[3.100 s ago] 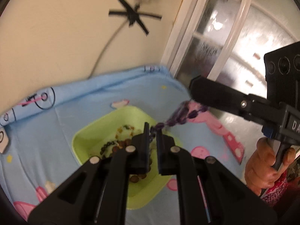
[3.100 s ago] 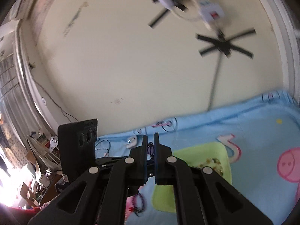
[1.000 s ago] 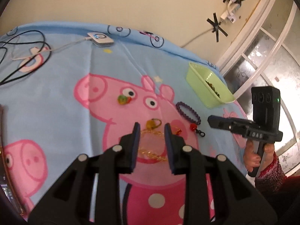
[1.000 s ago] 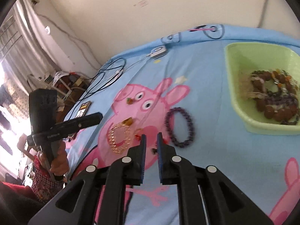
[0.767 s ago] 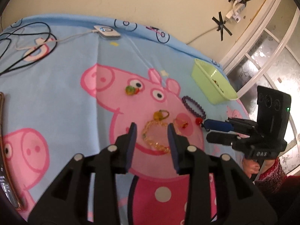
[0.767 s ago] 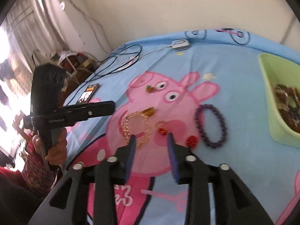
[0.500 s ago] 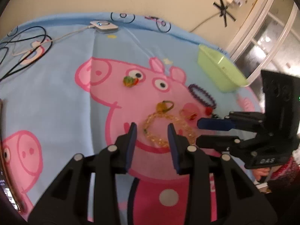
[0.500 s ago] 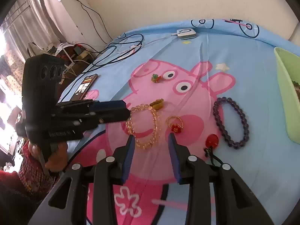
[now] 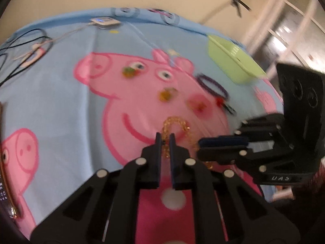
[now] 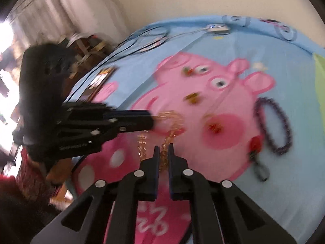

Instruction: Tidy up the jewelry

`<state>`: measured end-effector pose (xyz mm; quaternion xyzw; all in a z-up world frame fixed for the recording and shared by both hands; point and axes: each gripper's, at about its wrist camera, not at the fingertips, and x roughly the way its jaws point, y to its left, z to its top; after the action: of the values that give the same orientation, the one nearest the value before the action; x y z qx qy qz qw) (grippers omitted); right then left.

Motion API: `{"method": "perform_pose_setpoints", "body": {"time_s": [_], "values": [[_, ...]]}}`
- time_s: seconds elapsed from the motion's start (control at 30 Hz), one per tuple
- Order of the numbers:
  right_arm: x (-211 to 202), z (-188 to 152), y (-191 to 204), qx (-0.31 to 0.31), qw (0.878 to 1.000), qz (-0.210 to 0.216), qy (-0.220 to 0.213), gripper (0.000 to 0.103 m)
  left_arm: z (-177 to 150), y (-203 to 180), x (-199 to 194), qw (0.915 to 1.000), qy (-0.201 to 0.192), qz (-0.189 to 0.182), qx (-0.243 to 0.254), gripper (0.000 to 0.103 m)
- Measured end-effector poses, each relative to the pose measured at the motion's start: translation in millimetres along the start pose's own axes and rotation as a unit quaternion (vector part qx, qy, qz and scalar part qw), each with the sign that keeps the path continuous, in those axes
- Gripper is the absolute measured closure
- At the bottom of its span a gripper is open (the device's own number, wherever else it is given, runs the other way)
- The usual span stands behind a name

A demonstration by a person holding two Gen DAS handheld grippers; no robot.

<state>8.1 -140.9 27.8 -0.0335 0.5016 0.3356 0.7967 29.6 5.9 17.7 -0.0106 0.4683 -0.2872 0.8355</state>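
Two handheld grippers meet over a gold bead bracelet (image 9: 176, 126) lying on a blue cartoon-pig blanket (image 9: 61, 93). The left gripper (image 9: 165, 140) points down at the bracelet with its jaws drawn narrow, beads showing in the slim gap between them; the right wrist view shows its tip (image 10: 149, 120) against the bracelet's far-left loop. The right gripper (image 10: 163, 150) has its jaws pressed together on the near end of the same bracelet (image 10: 168, 136), a run of gold beads pinched between the pads. In the left wrist view the right gripper (image 9: 200, 147) comes in from the right side, just beside the left one.

Motion blur softens both views. Beyond the bracelet, spread across the pig's face, lie a purple bead bracelet (image 10: 272, 126), a red charm on a dark cord (image 10: 255, 144), a small red-and-gold ring (image 10: 215, 127), a yellow-brown trinket (image 10: 193, 98) and a green-and-orange trinket (image 9: 129, 72). A light green tray (image 9: 233, 65) sits well apart at the blanket's far right edge. A white charging puck (image 9: 104, 22) with cables (image 9: 24, 46) rests near the wall, and a phone (image 10: 102, 76) lies at the blanket's left edge. A red sleeve (image 10: 26, 174) shows beneath the left gripper's handle.
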Motion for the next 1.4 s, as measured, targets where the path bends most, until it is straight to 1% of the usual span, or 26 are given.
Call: {"method": "perform_pose_setpoints", "body": {"time_s": [0.03, 0.07, 0.1, 0.17, 0.2, 0.27, 0.33, 0.43, 0.53, 0.57, 0.6, 0.63, 0.67, 0.73, 0.8, 0.83, 0.9, 0.93, 1.0, 1.03, 1.07, 1.17, 1.23, 1.3, 1.37, 1.4], "values": [[0, -1, 5, -0.016, 1.000, 0.000, 0.005, 0.103, -1, -2, -1, 0.9999, 0.003, 0.001, 0.010, 0.095], [-1, -2, 10, -0.030, 0.999, -0.007, 0.007, 0.103, 1, -3, -5, 0.9998, 0.003, 0.010, 0.019, 0.086], [-4, 0, 14, -0.045, 0.999, -0.027, 0.001, 0.103, 4, -2, -8, 0.9997, -0.002, 0.016, 0.021, 0.070], [-11, 8, 14, -0.050, 0.997, -0.046, -0.026, 0.102, 17, 8, -20, 0.9992, -0.032, 0.021, 0.009, 0.055], [-14, 12, 12, -0.046, 0.997, -0.049, -0.036, 0.093, 27, 15, -25, 0.9988, -0.046, 0.017, -0.004, 0.055], [-18, 23, 5, -0.028, 0.996, -0.053, -0.060, 0.089, 45, 25, -26, 0.9978, -0.063, 0.014, -0.014, 0.055], [-16, 31, -1, -0.027, 0.996, -0.059, -0.065, 0.089, 60, 29, -18, 0.9975, -0.065, 0.025, -0.009, 0.055], [-3, 43, -5, -0.039, 0.994, -0.085, -0.056, 0.089, 79, 36, 11, 0.9981, -0.043, 0.044, 0.006, 0.055], [14, 53, -10, -0.048, 0.993, -0.101, -0.042, 0.089, 88, 41, 31, 0.9983, -0.020, 0.051, 0.017, 0.055], [20, 56, -14, -0.045, 0.993, -0.103, -0.036, 0.090, 88, 44, 38, 0.9983, -0.012, 0.054, 0.016, 0.065], [25, 59, -18, -0.043, 0.993, -0.102, -0.032, 0.097, 87, 44, 42, 0.9981, -0.010, 0.059, 0.013, 0.077], [29, 60, -21, -0.042, 0.994, -0.101, -0.028, 0.103, 87, 45, 41, 0.9977, -0.018, 0.063, 0.015, 0.083], [35, 61, -23, -0.043, 0.994, -0.103, -0.018, 0.103, 86, 46, 41, 0.9983, -0.015, 0.056, 0.011, 0.085], [36, 60, -24, -0.041, 0.994, -0.100, -0.023, 0.103, 82, 47, 37, 0.9983, -0.017, 0.055, 0.007, 0.085], [32, 57, -24, -0.039, 0.994, -0.101, -0.028, 0.103, 75, 42, 31, 0.9978, -0.020, 0.062, 0.011, 0.085], [27, 53, -23, -0.037, 0.994, -0.102, -0.034, 0.103, 71, 39, 28, 0.9978, -0.023, 0.061, 0.012, 0.085], [12, 46, -22, -0.032, 0.993, -0.098, -0.052, 0.103, 63, 32, 18, 0.9985, -0.031, 0.046, 0.004, 0.085], [4, 42, -22, -0.029, 0.993, -0.098, -0.064, 0.103, 61, 29, 14, 0.9989, -0.034, 0.034, -0.003, 0.085], [-14, 34, -25, -0.015, 0.992, -0.095, -0.086, 0.103, 58, 21, 4, 0.9990, -0.039, -0.009, -0.021, 0.085], [-24, 28, -28, -0.003, 0.991, -0.091, -0.098, 0.103, 58, 15, 2, 0.9987, -0.041, -0.020, -0.022, 0.085], [-36, 23, -32, 0.010, 0.990, -0.091, -0.111, 0.103, 60, 3, 0, 0.9985, -0.042, -0.031, -0.015, 0.085], [-67, 8, -46, 0.042, 0.983, -0.101, -0.145, 0.103, 71, -34, 1, 0.9978, -0.044, -0.044, 0.021, 0.085], [-95, -2, -61, 0.067, 0.975, -0.119, -0.174, 0.103, 86, -62, 8, 0.9964, -0.044, -0.054, 0.048, 0.085], [-122, -12, -80, 0.095, 0.964, -0.141, -0.204, 0.103, 101, -86, 20, 0.9950, -0.043, -0.062, 0.065, 0.085], [-145, -22, -101, 0.131, 0.952, -0.156, -0.229, 0.103, 117, -107, 35, 0.9938, -0.039, -0.071, 0.076, 0.085], [-151, -27, -109, 0.144, 0.947, -0.162, -0.235, 0.103, 126, -115, 44, 0.9935, -0.035, -0.077, 0.077, 0.085]]}}
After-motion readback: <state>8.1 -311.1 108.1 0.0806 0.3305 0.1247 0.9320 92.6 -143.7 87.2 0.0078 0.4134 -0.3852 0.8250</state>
